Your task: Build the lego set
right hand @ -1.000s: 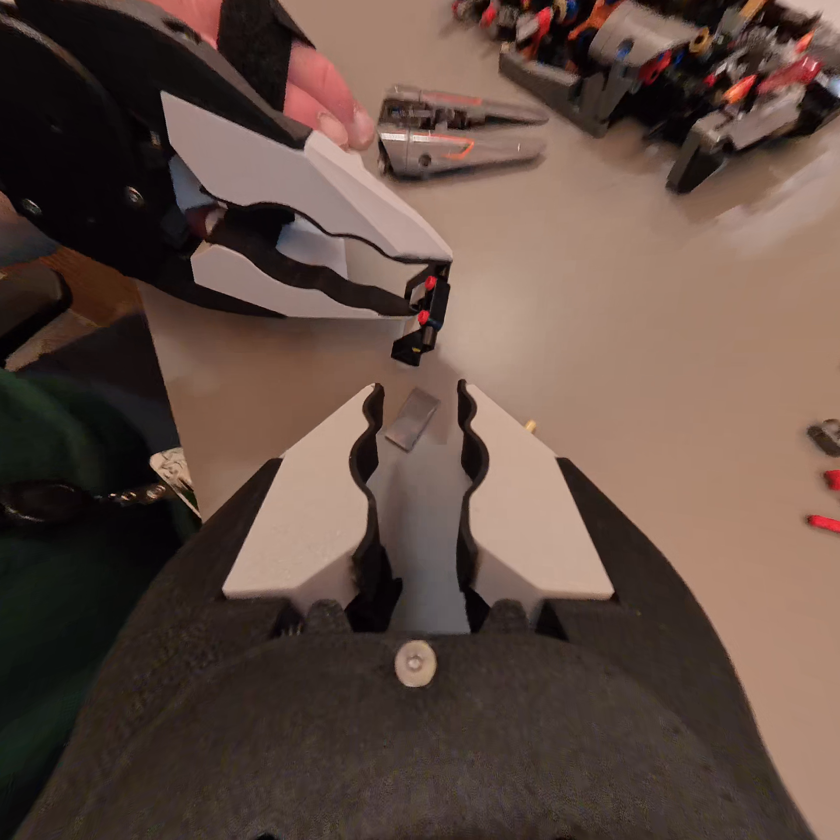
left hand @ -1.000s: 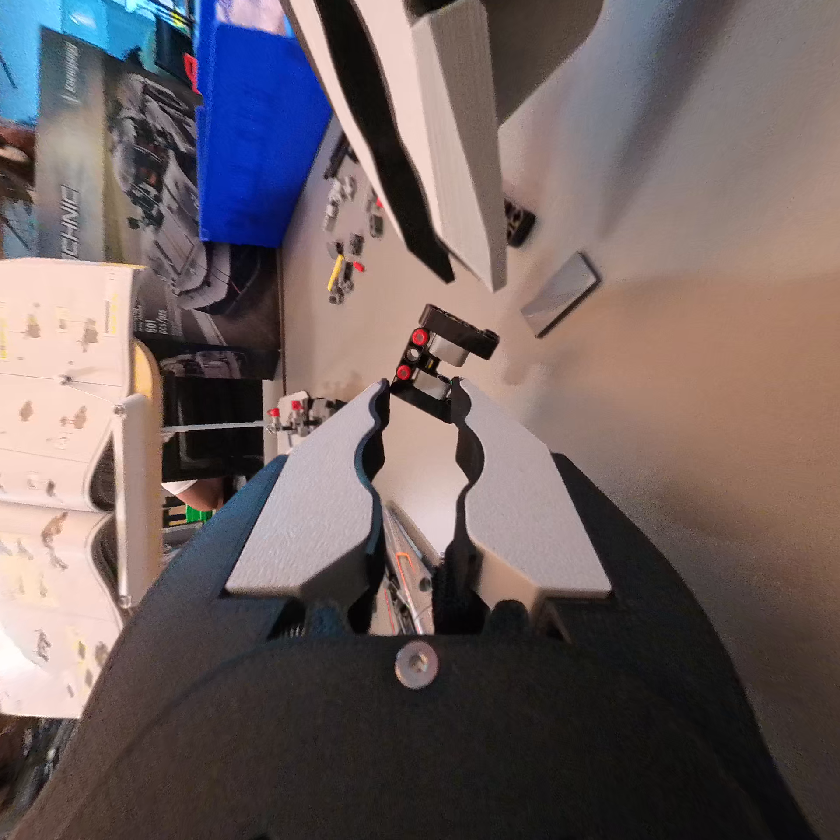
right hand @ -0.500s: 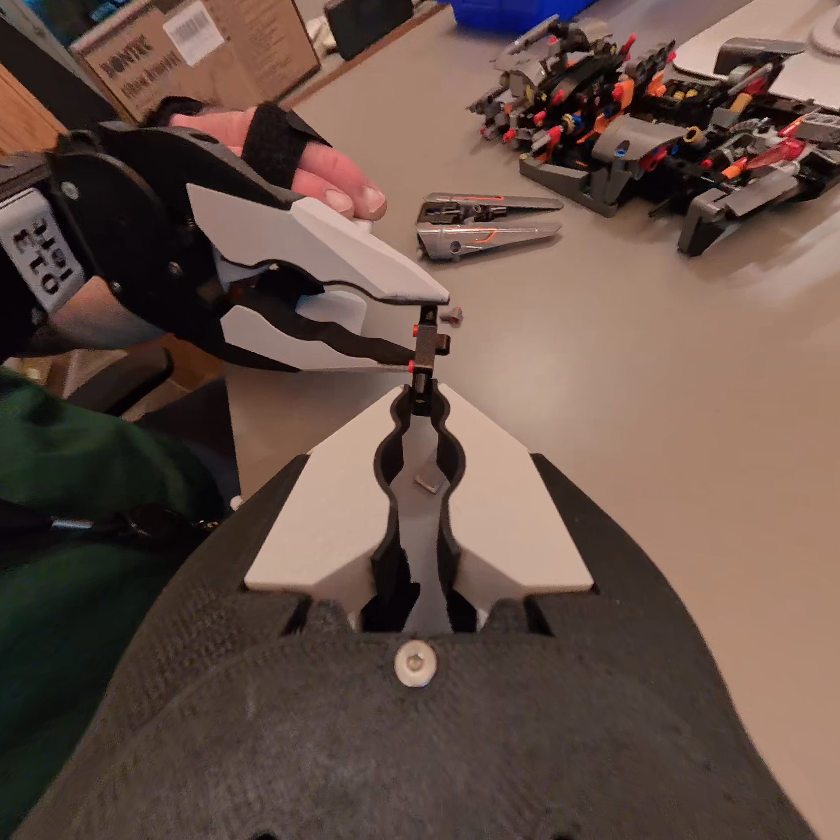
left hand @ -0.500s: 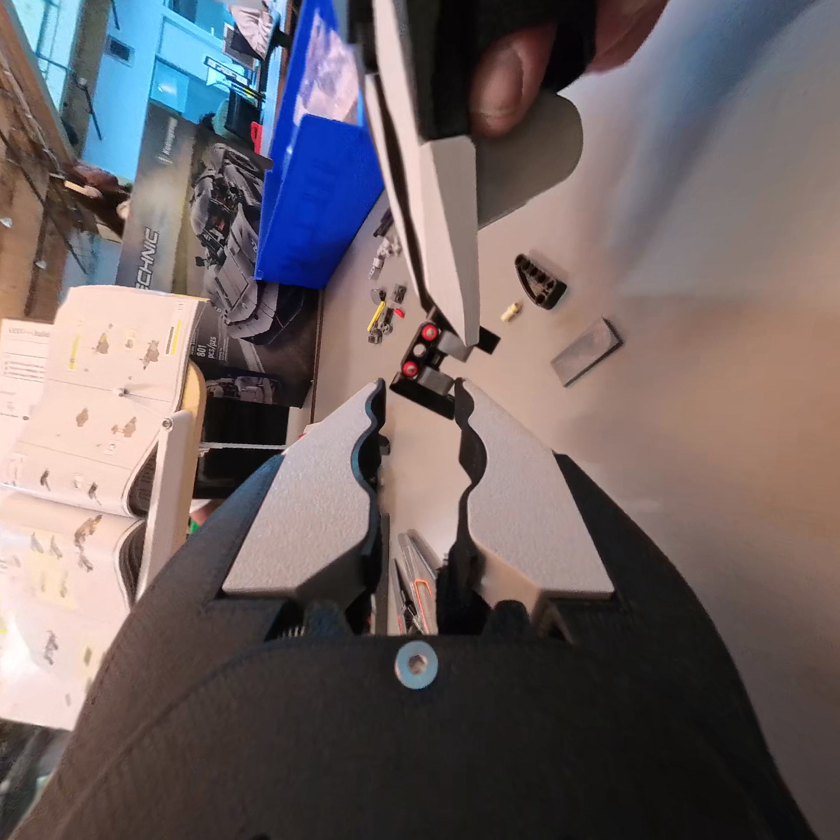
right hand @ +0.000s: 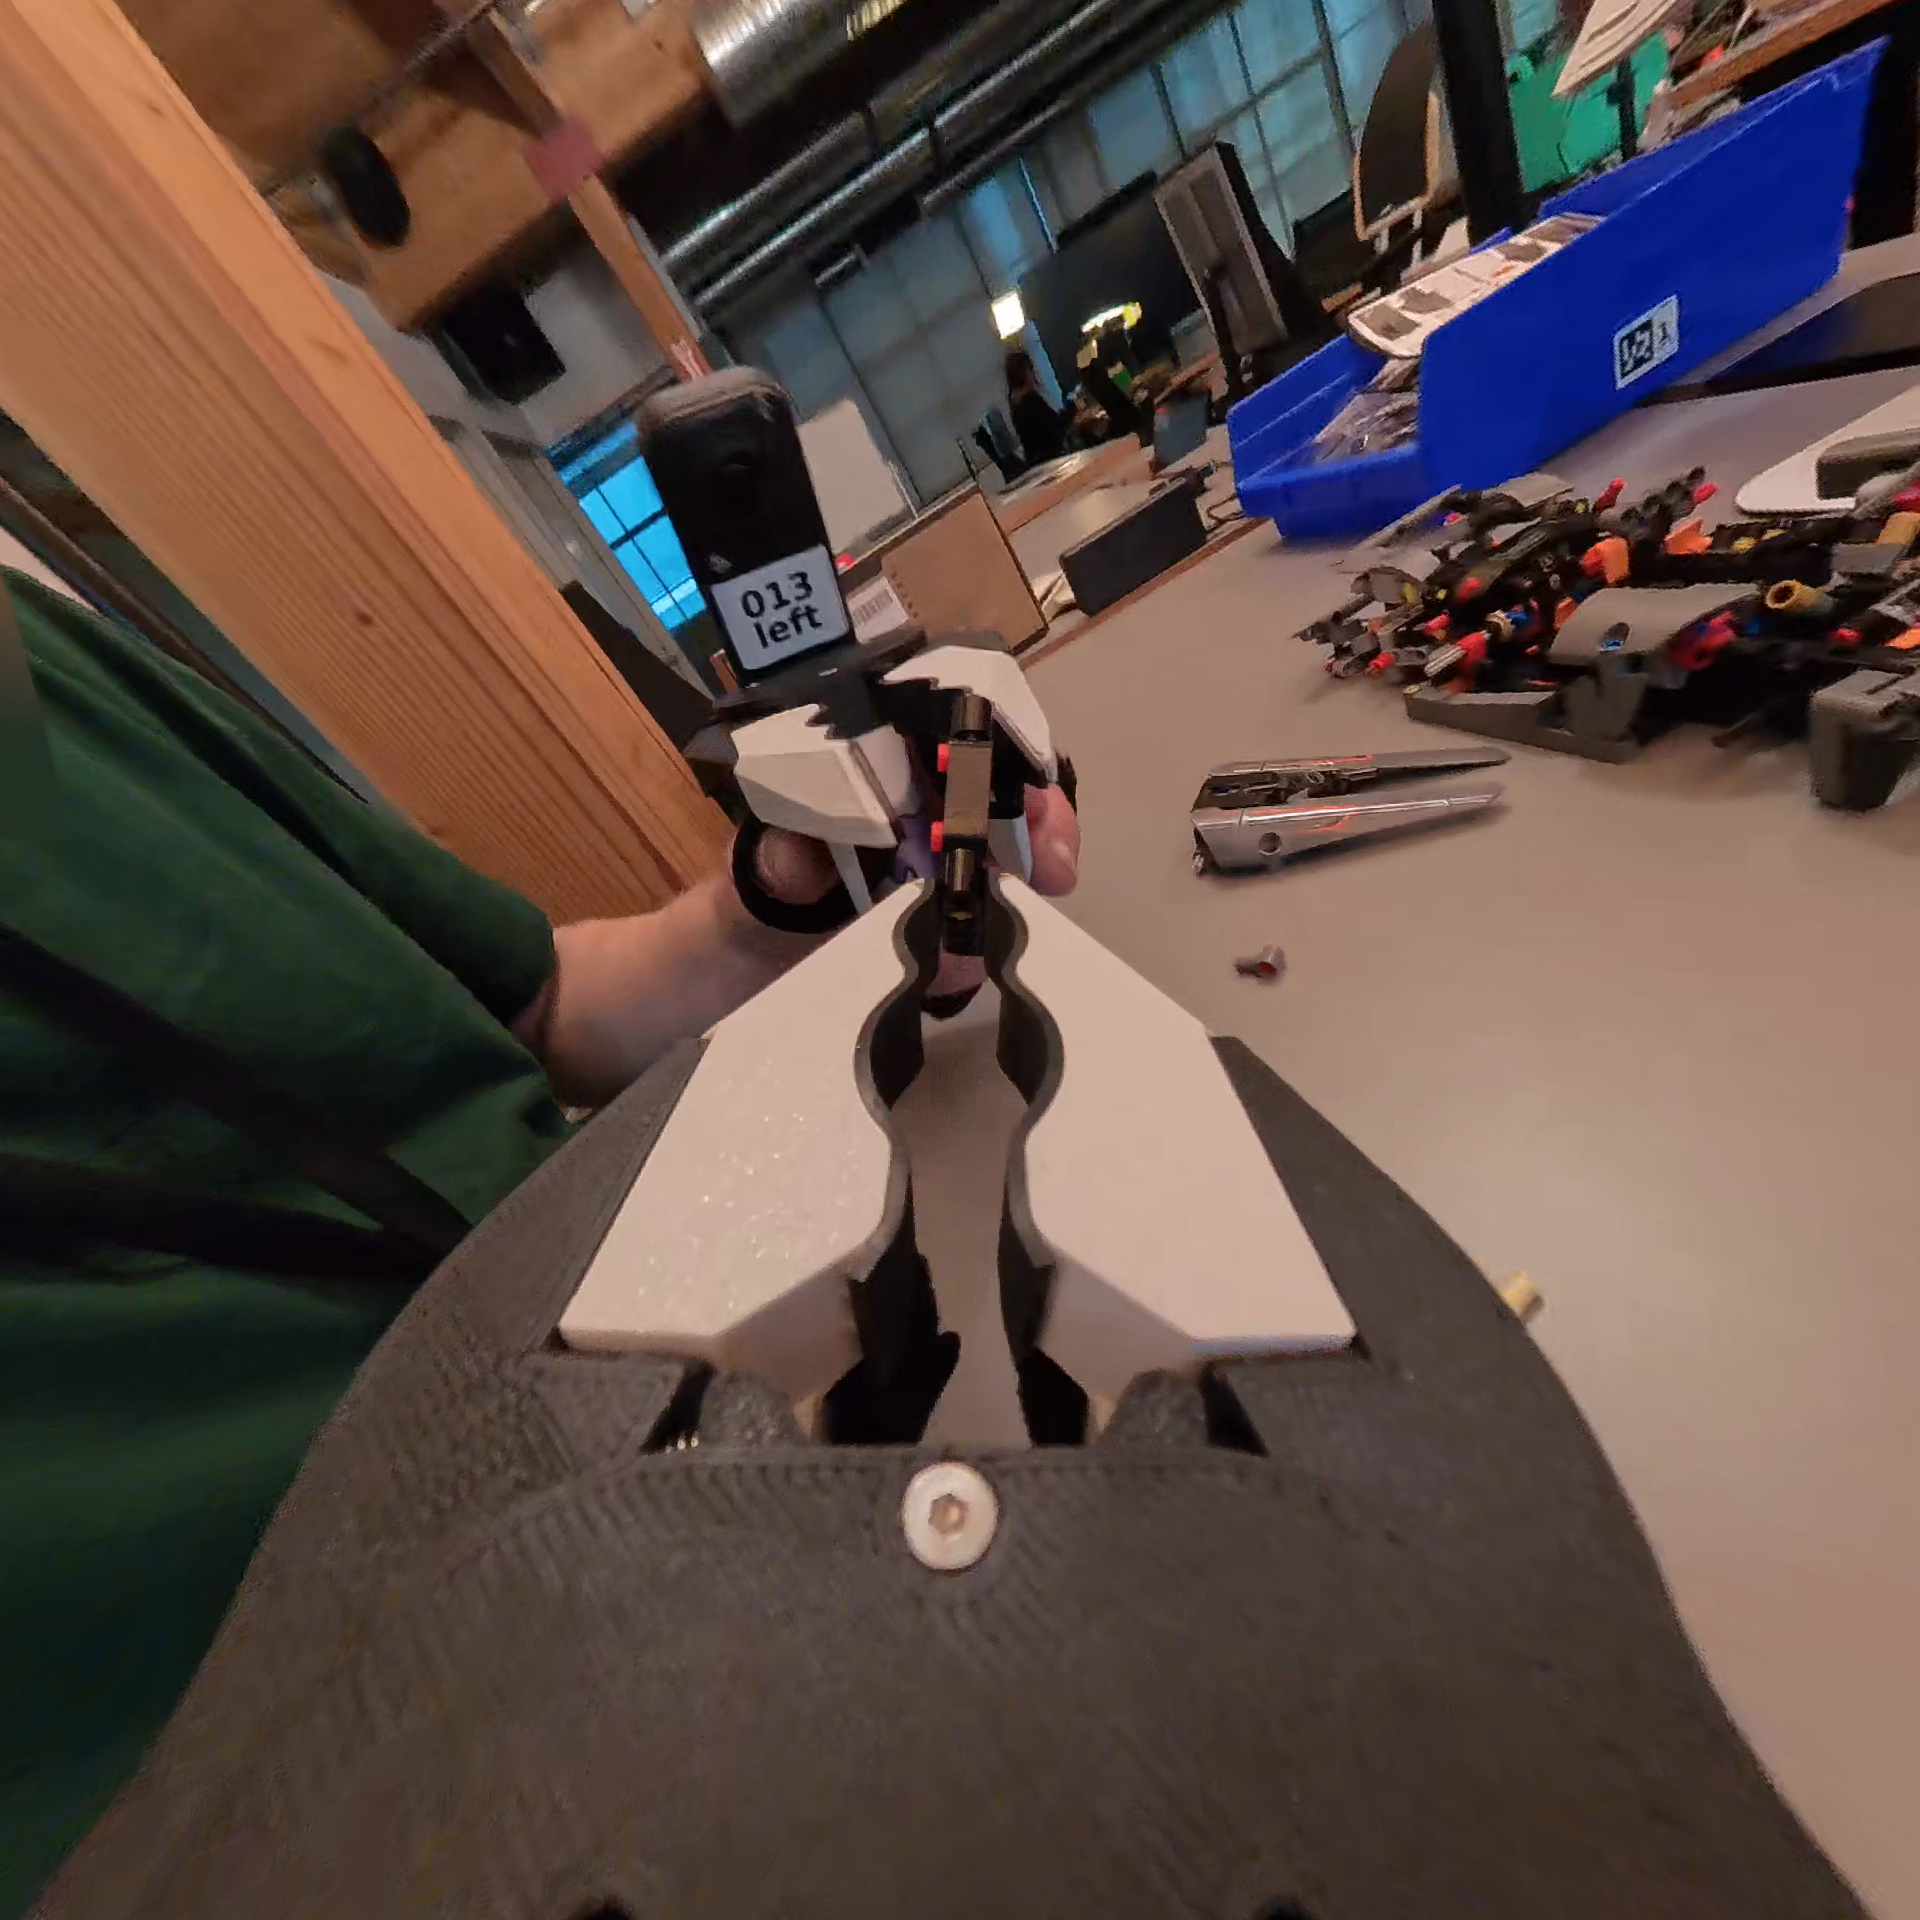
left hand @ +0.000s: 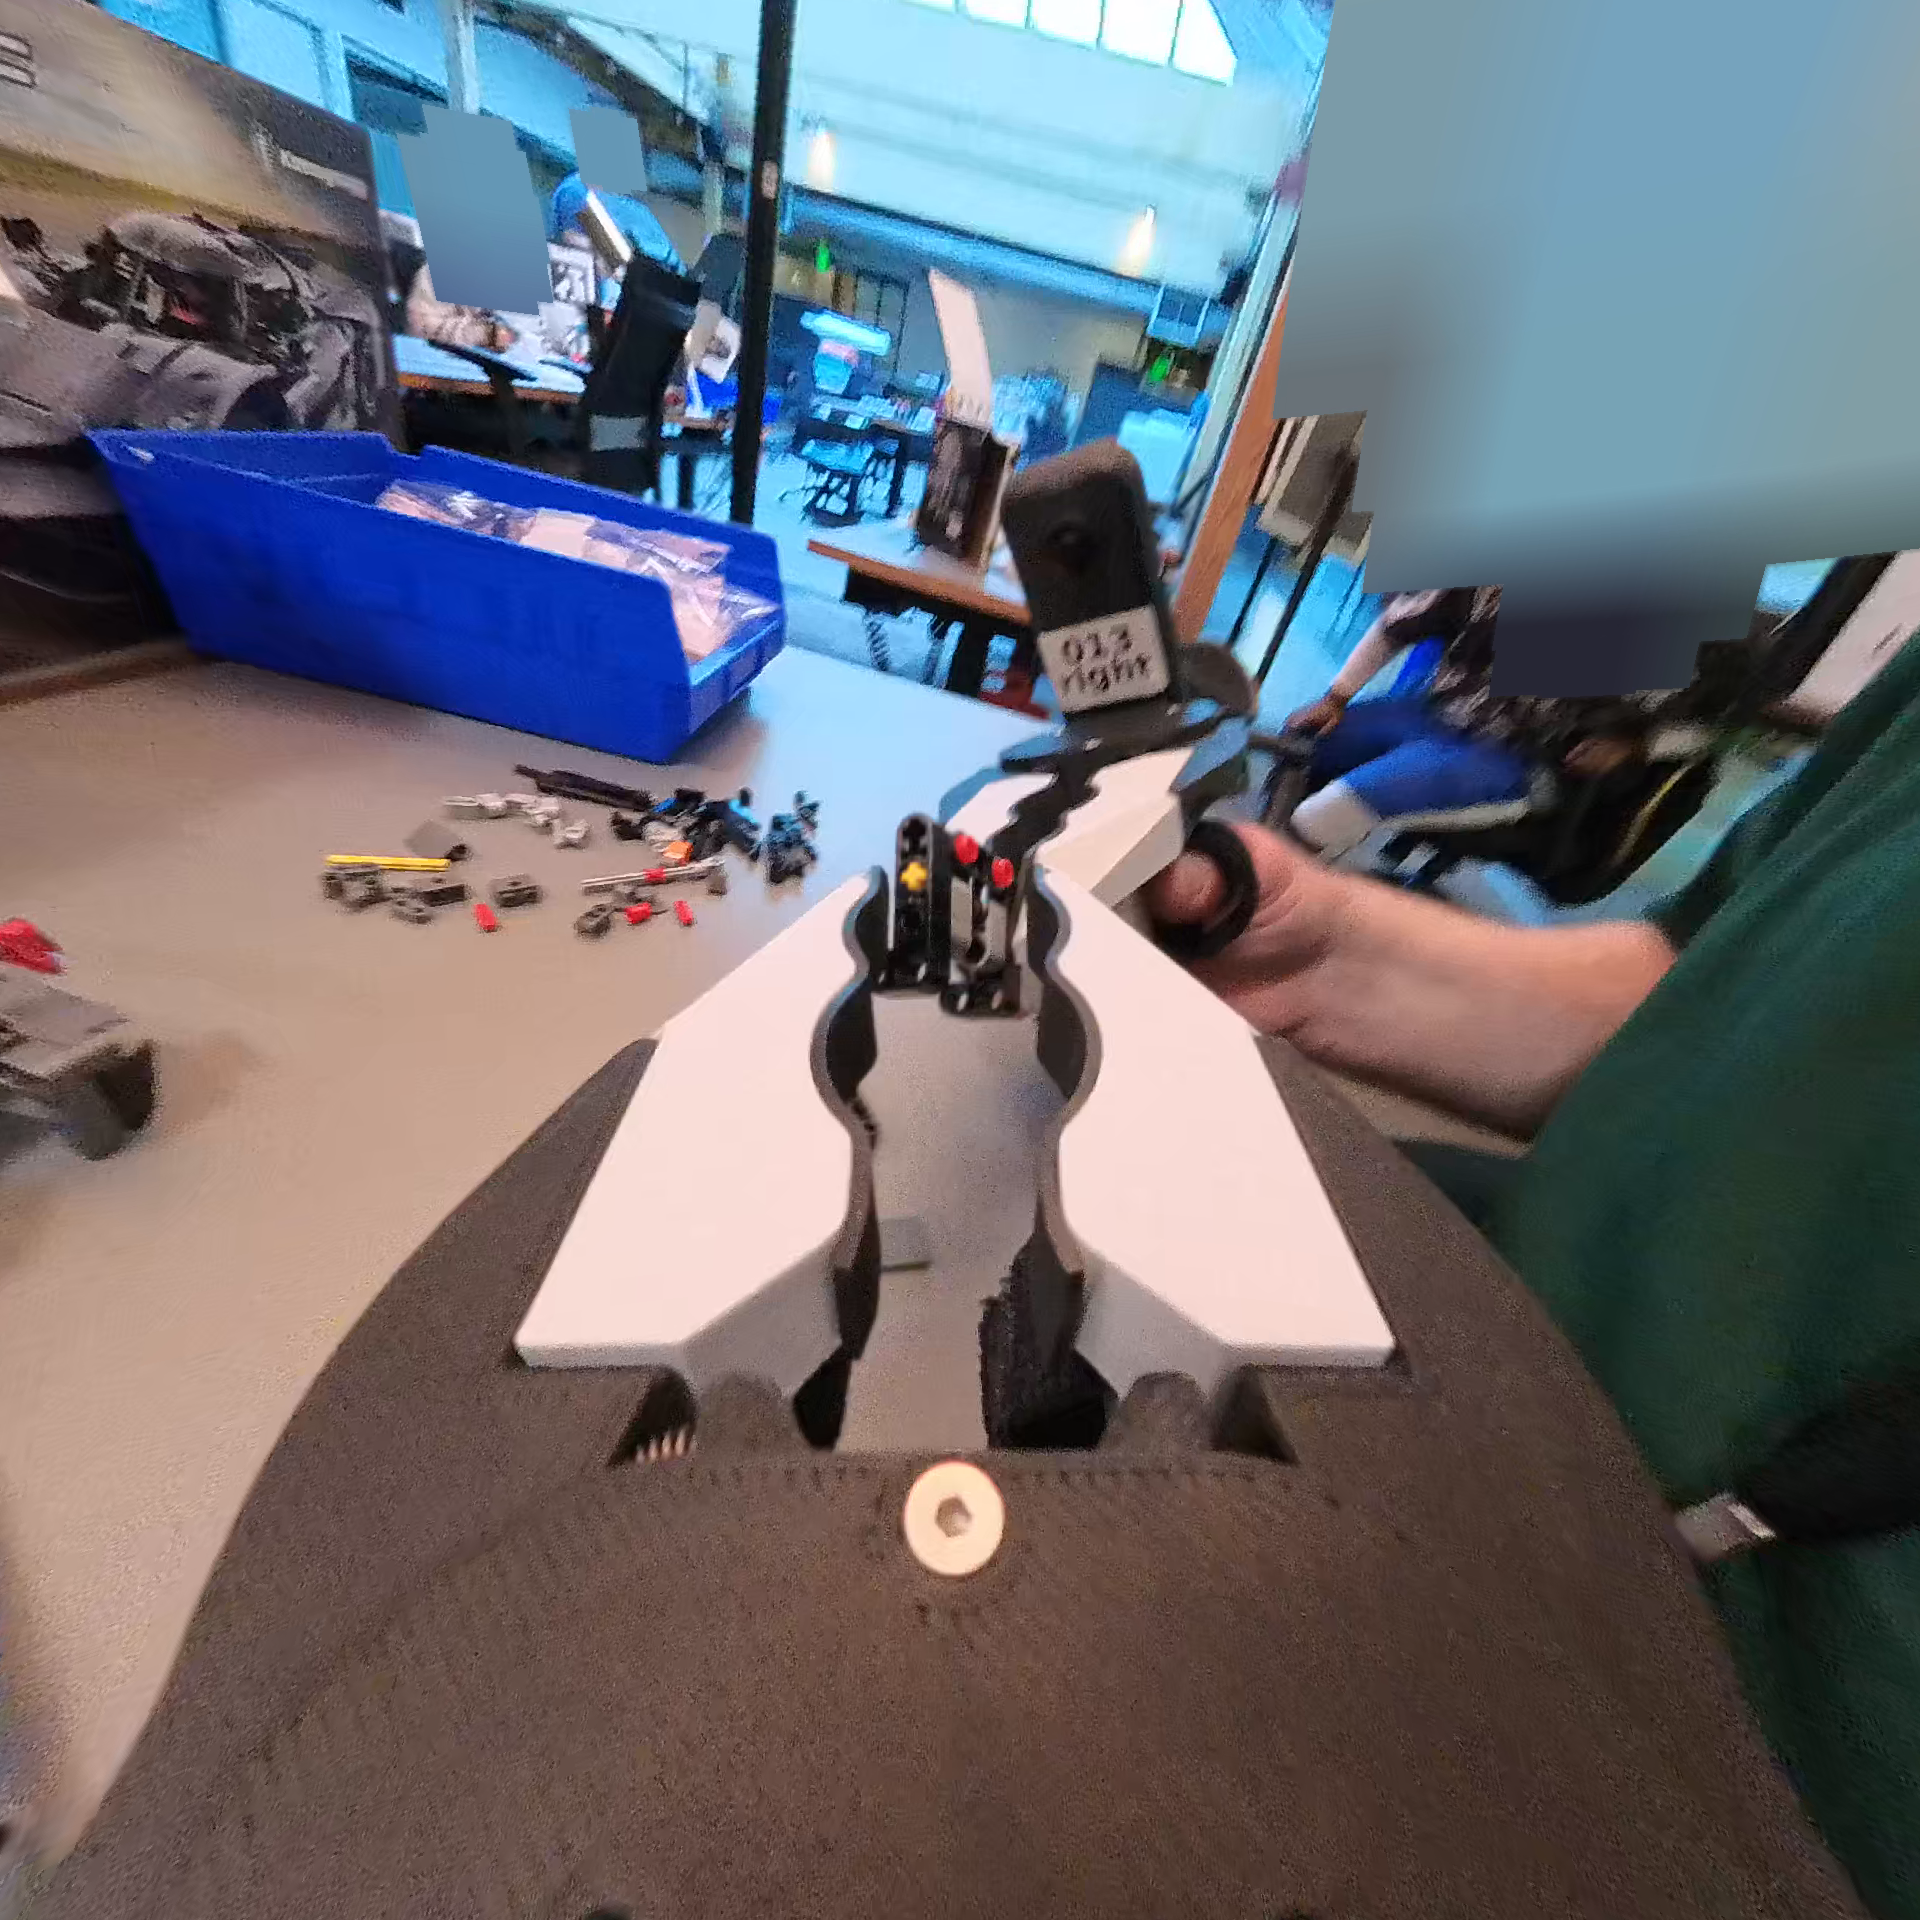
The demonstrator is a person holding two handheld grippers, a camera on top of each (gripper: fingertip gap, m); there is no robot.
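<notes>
A small black lego assembly (left hand: 940, 935) with red pins and one yellow pin is held upright in the air between both grippers. My left gripper (left hand: 951, 904) is shut on its sides. In the right wrist view the assembly (right hand: 961, 800) stands on end and my right gripper (right hand: 958, 909) is shut on its lower end. The left gripper (right hand: 951, 743) grips its upper part there. The right gripper (left hand: 1023, 831) shows just behind the assembly in the left wrist view, held in a hand.
A blue bin (left hand: 447, 582) and scattered loose pieces (left hand: 561, 862) lie on the grey table. A partly built car model (right hand: 1621, 644), a grey panel piece (right hand: 1351, 800) and a small pin (right hand: 1262, 964) lie to my right. A wooden post (right hand: 312, 520) stands at left. Less than 4 cm separates the two grippers' tips.
My right gripper shut on the assembly's lower end. Both grippers then tilted up from facing the table to nearly level, carrying the assembly up between them.
</notes>
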